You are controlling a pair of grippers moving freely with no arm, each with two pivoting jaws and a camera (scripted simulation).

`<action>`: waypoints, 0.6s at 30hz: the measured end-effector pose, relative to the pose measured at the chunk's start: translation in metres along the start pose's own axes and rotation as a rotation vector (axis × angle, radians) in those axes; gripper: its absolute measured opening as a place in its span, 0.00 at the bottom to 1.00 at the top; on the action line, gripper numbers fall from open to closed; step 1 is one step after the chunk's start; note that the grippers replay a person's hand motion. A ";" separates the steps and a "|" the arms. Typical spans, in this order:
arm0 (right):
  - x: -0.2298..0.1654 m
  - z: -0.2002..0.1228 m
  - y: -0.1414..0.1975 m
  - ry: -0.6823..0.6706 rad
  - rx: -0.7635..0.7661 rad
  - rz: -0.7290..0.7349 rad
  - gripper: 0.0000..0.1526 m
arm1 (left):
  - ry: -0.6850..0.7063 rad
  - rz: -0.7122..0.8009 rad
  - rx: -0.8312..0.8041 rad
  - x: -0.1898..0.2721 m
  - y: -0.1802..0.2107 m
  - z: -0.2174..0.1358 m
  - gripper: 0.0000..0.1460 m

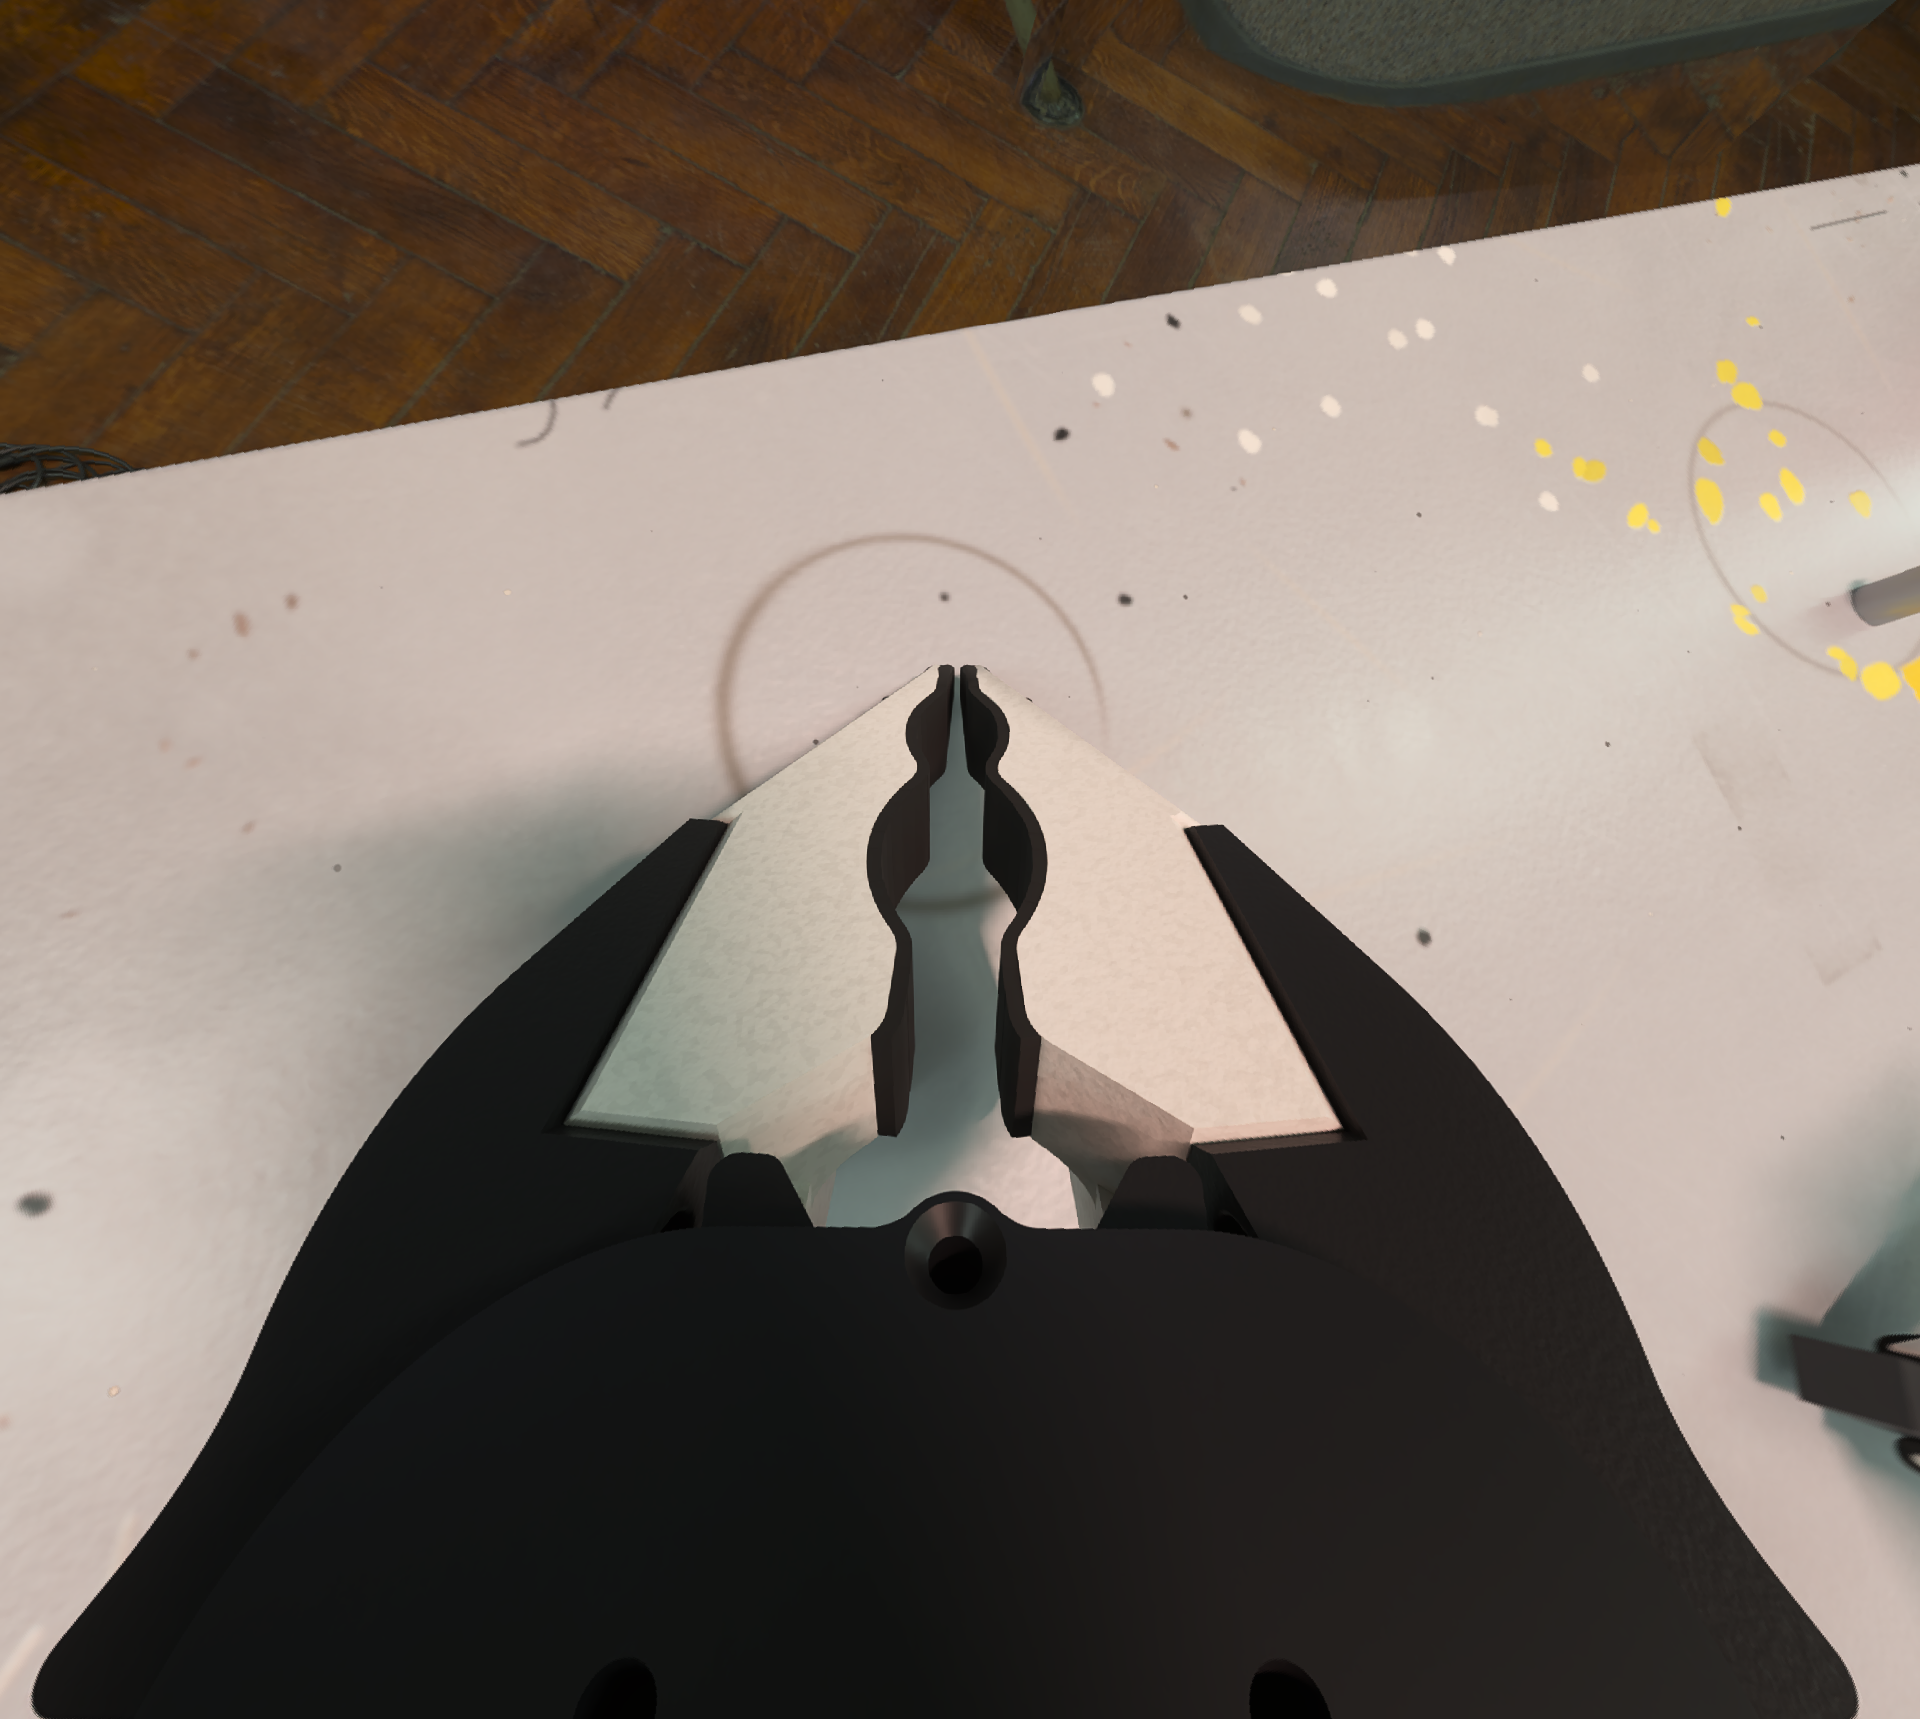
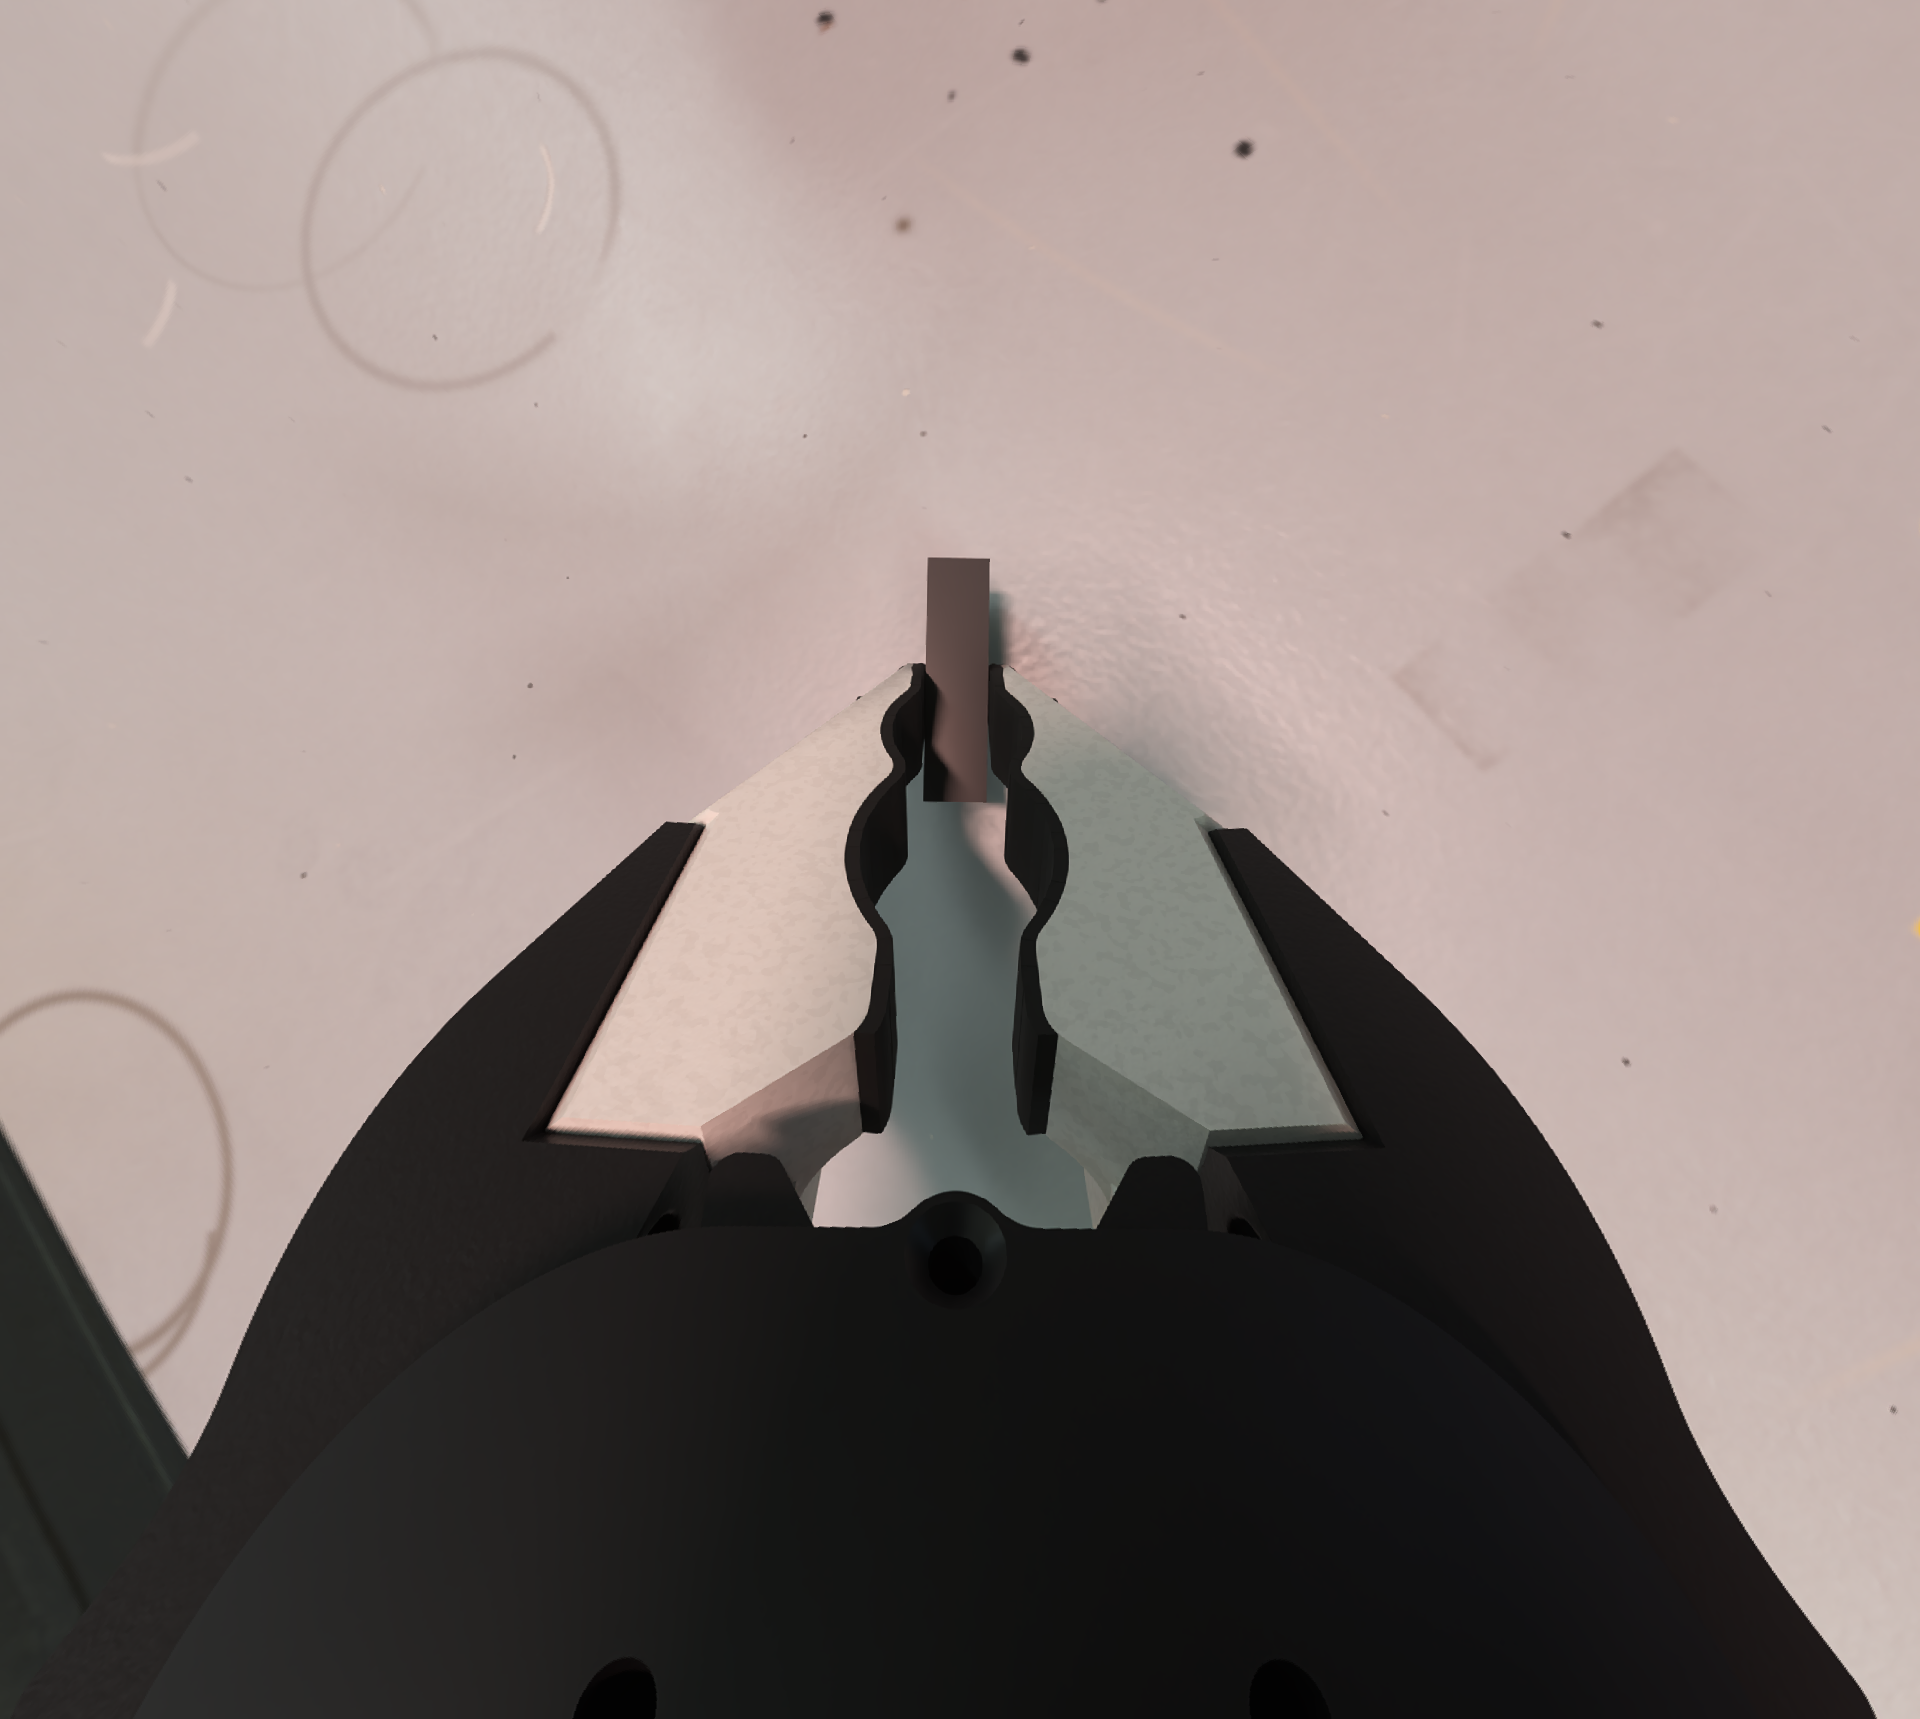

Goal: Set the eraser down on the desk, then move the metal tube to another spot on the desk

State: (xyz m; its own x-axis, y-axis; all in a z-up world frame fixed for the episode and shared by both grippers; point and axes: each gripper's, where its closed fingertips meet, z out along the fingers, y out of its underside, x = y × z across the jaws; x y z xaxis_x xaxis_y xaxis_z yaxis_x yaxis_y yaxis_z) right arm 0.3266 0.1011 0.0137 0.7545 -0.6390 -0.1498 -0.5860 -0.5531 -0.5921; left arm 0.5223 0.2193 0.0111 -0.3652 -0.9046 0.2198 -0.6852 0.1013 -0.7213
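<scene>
Two grippers hang over the pale desk (image 1: 416, 734): the left gripper (image 1: 957, 670), fingers pressed together and empty, near its far edge, with the metal tube (image 1: 1886, 597) lying off toward its right side; the right gripper (image 2: 957, 670) is clamped on the brownish eraser (image 2: 957, 630), well inside the edges.

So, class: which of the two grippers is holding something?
The right gripper: a brownish eraser is clamped between its fingers, over the desk. The left gripper is shut on nothing.

metal tube (image 1: 1886, 601) cut by right edge, eraser (image 2: 957, 630) partly hidden between claw fingers
</scene>
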 end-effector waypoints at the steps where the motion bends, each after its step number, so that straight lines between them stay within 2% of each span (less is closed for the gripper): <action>1: -0.002 0.004 0.000 0.011 -0.016 -0.018 0.07 | 0.002 -0.002 0.000 0.000 0.000 0.000 0.01; 8: -0.005 0.008 -0.004 0.006 -0.006 0.003 0.07 | 0.007 -0.010 0.000 0.000 0.000 0.000 0.01; 9: -0.006 0.006 -0.006 -0.012 0.006 0.016 0.09 | 0.007 -0.009 0.000 0.000 0.000 0.000 0.01; 10: -0.007 0.002 -0.008 -0.030 0.021 0.031 0.21 | 0.007 -0.010 0.000 0.000 0.000 0.000 0.01; 11: -0.007 -0.002 -0.010 -0.047 0.040 0.044 0.26 | 0.009 -0.011 0.000 0.000 0.000 0.000 0.01; 13: -0.001 -0.014 -0.011 -0.049 0.071 0.072 0.27 | 0.010 -0.013 0.000 0.000 0.000 0.000 0.01; 15: 0.017 -0.028 -0.007 0.001 0.085 0.112 0.27 | 0.008 -0.011 0.000 0.000 0.000 0.000 0.01; 18: 0.069 -0.057 0.012 0.190 0.095 0.188 0.27 | 0.003 -0.007 0.000 0.000 0.000 0.000 0.01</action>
State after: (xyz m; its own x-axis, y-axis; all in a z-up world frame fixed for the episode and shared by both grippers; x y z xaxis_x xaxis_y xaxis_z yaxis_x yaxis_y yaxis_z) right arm 0.3547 0.0200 0.0415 0.5609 -0.8194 -0.1178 -0.6734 -0.3688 -0.6407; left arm 0.5223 0.2192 0.0112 -0.3625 -0.9039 0.2272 -0.6874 0.0947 -0.7200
